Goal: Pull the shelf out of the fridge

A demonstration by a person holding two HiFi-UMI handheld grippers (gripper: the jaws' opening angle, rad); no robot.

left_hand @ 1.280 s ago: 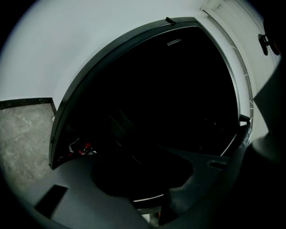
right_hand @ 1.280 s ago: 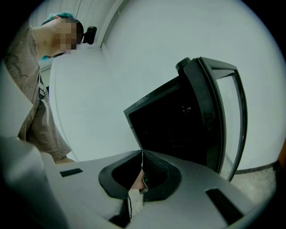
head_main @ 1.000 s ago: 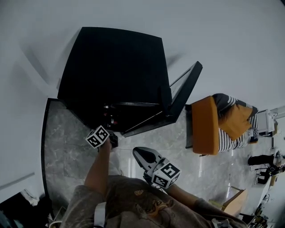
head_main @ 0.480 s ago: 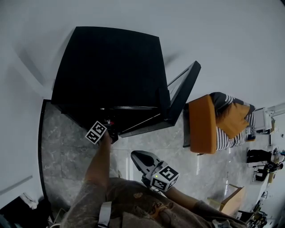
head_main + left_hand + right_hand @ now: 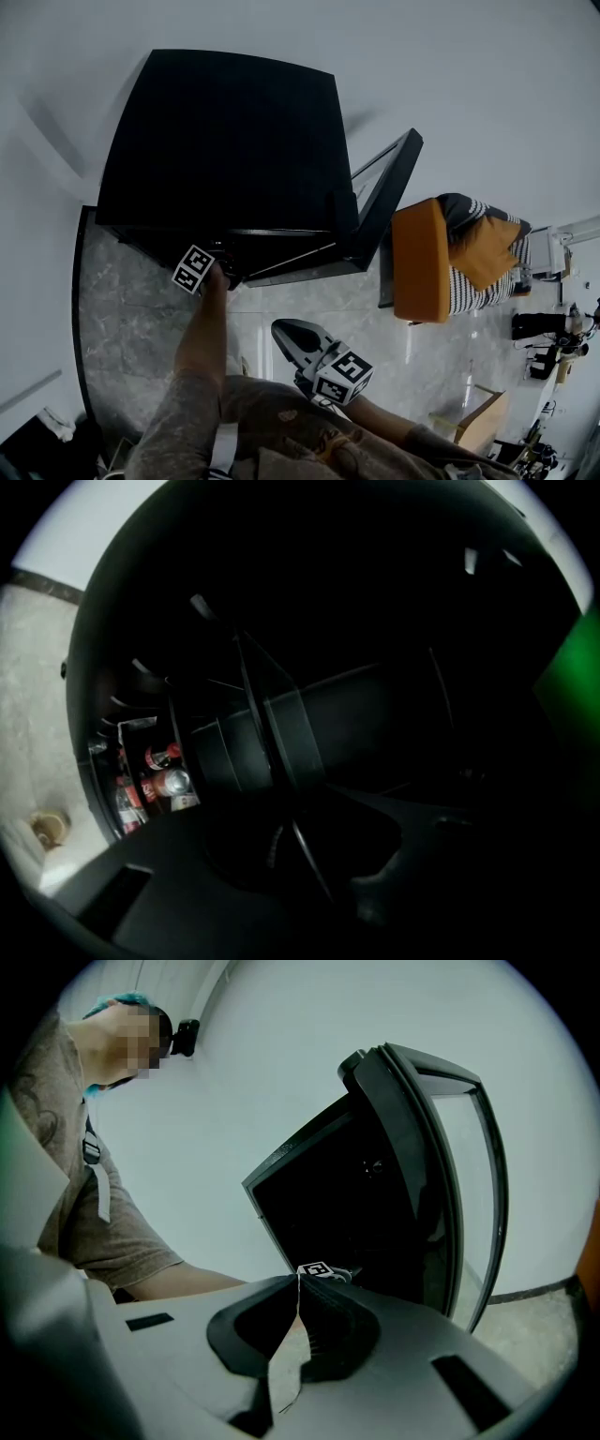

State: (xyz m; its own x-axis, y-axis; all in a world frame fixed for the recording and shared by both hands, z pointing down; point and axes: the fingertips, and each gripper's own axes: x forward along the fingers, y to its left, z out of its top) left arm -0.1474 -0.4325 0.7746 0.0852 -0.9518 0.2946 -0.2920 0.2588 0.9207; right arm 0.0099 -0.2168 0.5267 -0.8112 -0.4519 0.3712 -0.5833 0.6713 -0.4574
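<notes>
The black fridge [image 5: 225,141] stands with its door [image 5: 384,202] swung open to the right. My left gripper [image 5: 228,274] reaches into the dark opening, its marker cube [image 5: 195,268] just outside. In the left gripper view a thin shelf [image 5: 279,733] runs edge-on from the dark interior down between my jaws [image 5: 302,847]. The jaws have just been closing with the shelf edge between them; I see no pad pressing on it. My right gripper [image 5: 284,330] hangs back over the floor, shut with nothing in it [image 5: 298,1283], pointing at the fridge [image 5: 356,1204].
Cans and bottles [image 5: 155,782] stand in the lower left of the fridge interior. An orange seat with a striped cushion [image 5: 441,262] sits right of the door. Marble floor [image 5: 122,309] lies in front. A cardboard box [image 5: 487,422] is at the lower right.
My left gripper has moved up and left, deeper into the fridge opening, and rolled. The right gripper has stayed in place.
</notes>
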